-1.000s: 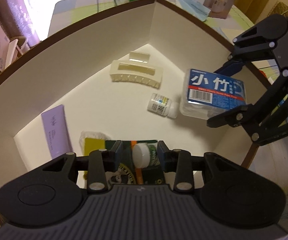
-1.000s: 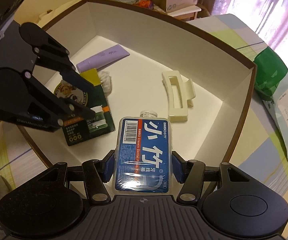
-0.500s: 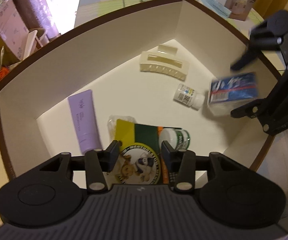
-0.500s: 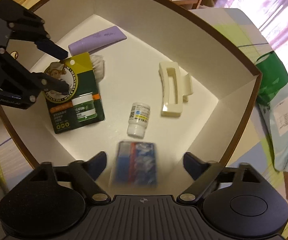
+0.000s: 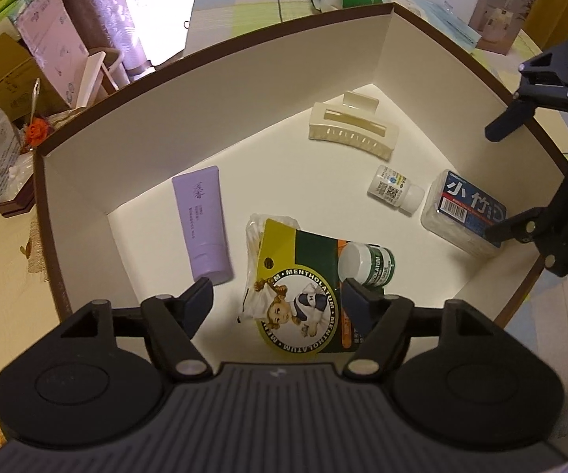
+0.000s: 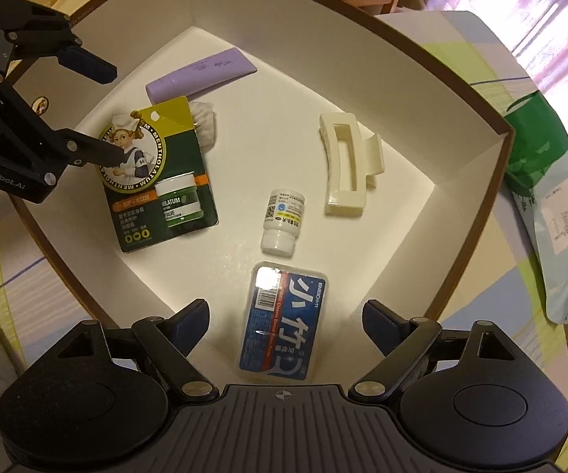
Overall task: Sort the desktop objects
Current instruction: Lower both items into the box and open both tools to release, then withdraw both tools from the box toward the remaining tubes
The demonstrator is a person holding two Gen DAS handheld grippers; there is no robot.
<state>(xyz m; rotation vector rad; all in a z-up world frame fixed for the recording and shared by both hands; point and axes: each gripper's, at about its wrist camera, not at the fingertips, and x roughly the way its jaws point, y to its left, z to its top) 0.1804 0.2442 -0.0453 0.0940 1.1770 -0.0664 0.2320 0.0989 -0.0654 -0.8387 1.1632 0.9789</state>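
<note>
Left wrist view: left gripper (image 5: 277,295), jaws opening, nothing gripped, above the green Mentholatum blister card (image 5: 307,295) lying lower centre in the white brown-rimmed cardboard box (image 5: 244,79); right wrist view: right gripper (image 6: 285,317), jaws wide open, blue-labelled clear floss-pick case (image 6: 282,325) lying loose between them, lower centre.

cardboard boxes (image 5: 15,75) beside lilac curtains (image 5: 134,8)

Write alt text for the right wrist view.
Open right tongs hover over a blue-labelled clear plastic box lying in a white cardboard box, beside a small white bottle, cream hair claw and green Mentholatum card.
</note>
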